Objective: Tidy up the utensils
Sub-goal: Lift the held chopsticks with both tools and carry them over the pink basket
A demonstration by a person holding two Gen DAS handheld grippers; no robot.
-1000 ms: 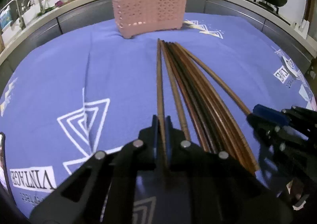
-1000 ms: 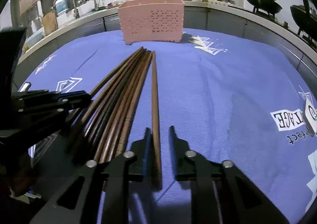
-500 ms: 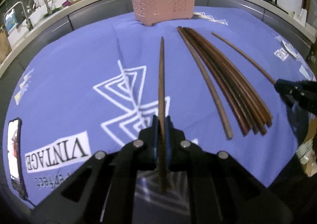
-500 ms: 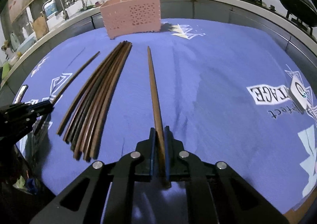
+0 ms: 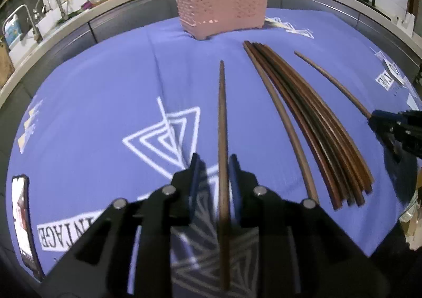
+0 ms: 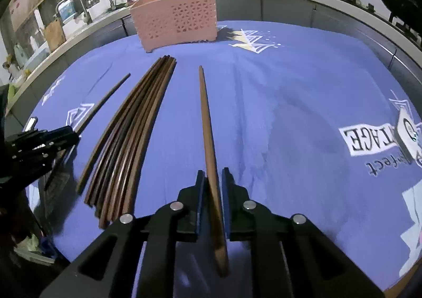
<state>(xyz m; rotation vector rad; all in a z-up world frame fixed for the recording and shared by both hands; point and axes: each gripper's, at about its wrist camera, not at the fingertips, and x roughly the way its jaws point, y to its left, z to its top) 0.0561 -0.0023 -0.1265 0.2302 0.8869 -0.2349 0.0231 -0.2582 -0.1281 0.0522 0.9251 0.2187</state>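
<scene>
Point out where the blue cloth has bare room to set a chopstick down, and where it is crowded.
Free: the blue cloth right of the right gripper and its chopstick, and the strip between the chopstick bundle and that chopstick. Crowded: around the bundle, and by the left gripper, whose jaws are opening around another chopstick.

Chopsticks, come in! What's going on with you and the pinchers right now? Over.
Left gripper and right gripper opening, one chopstick between each pair of fingers. Bundle lies between them. Pink basket ahead, path clear.
</scene>
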